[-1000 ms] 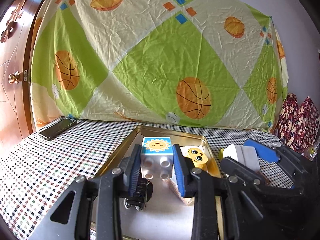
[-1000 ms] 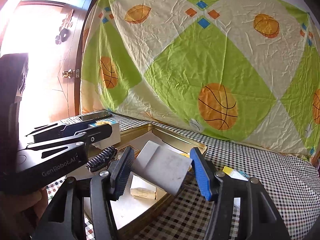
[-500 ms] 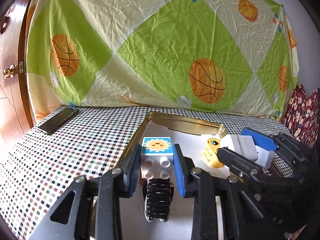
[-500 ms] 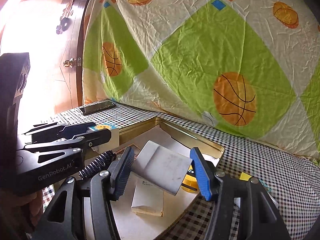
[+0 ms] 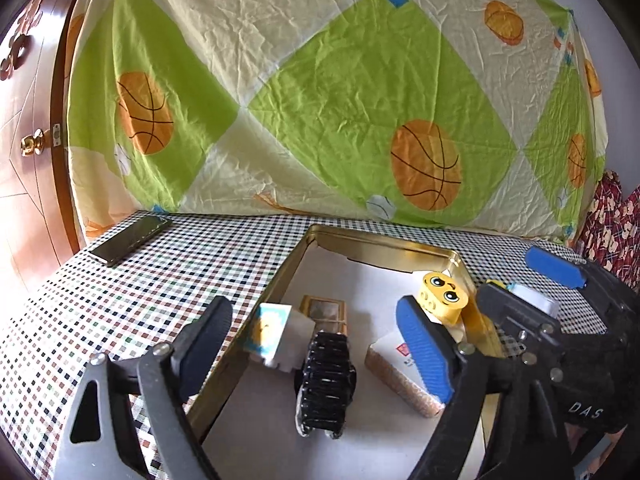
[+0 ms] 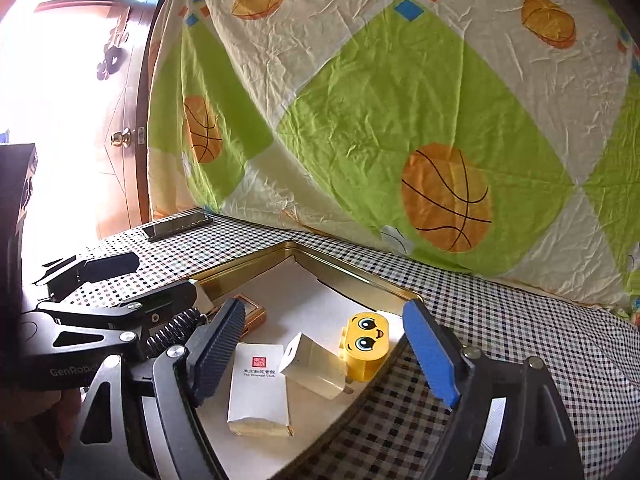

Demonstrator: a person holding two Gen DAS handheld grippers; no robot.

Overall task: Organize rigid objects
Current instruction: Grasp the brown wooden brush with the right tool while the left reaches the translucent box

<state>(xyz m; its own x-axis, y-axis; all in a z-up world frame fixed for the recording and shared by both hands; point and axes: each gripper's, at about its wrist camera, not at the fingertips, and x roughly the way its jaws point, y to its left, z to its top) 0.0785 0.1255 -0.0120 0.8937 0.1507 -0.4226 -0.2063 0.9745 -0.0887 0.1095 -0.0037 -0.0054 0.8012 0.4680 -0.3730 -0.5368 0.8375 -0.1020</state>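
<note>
A gold tray (image 5: 360, 240) lies on the checked tablecloth. My left gripper (image 5: 316, 344) hangs over its near left corner, jaws opening. The sun-face block (image 5: 278, 334) sits free and tilted between the fingers, blurred, beside a black toothed piece (image 5: 326, 384). My right gripper (image 6: 324, 350) is over the tray's right side, jaws opening too. Below it the white plug adapter (image 6: 314, 362) lies loose on the tray floor, between a white card box (image 6: 258, 388) and a yellow face block (image 6: 366, 346). Neither gripper's pads touch anything.
A small framed piece (image 5: 324, 312) lies in the tray behind the toothed piece. A dark phone (image 5: 130, 238) rests at the table's far left corner by a wooden door. A printed sheet hangs behind the table. The two grippers are close side by side.
Both grippers went from shut to open. The sun-face block left the left pads and tipped over in the tray. The white adapter dropped from the right pads onto the tray floor.
</note>
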